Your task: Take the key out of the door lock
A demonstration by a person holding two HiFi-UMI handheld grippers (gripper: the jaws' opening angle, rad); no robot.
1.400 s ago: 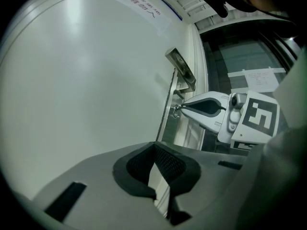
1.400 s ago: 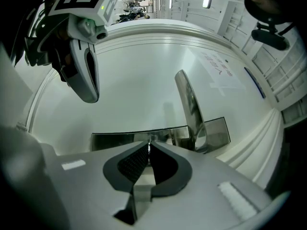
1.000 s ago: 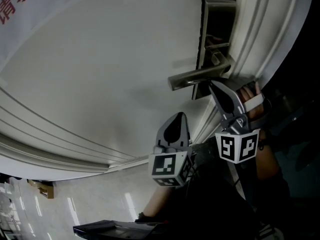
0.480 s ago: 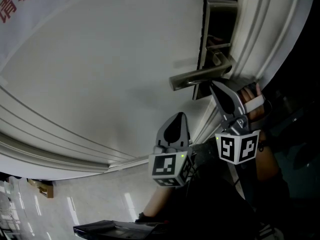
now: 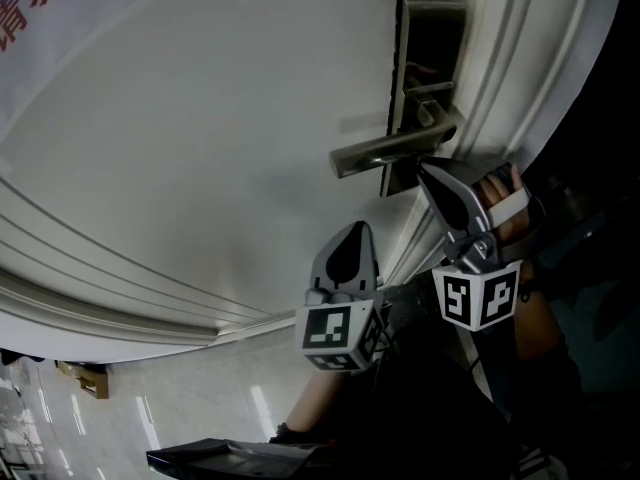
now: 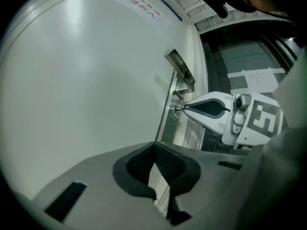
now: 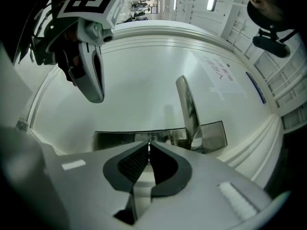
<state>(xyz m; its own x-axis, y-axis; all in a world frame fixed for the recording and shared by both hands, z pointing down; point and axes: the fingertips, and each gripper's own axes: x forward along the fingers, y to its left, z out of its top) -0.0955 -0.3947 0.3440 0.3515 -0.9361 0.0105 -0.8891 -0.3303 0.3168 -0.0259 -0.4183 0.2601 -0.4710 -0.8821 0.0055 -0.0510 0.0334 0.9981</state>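
Jaws of my R gripper point(image 7: 149, 148) clenched on small metal key point(image 6: 176, 109) in steel lock plate point(image 5: 432, 38), silver lever handle point(image 5: 385, 152) just beside; L gripper point(image 5: 352, 230) closed, empty, near its left.

Left tongs point(image 5: 357, 230), right tongs point(image 5: 424, 167): grey, black-padded, marker cubes point(image 5: 335, 334).

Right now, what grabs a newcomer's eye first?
The right claw, pressed to the dark lock plate just under the lever handle, is shut on the key. The left claw hangs shut and empty lower down, in front of the white door.
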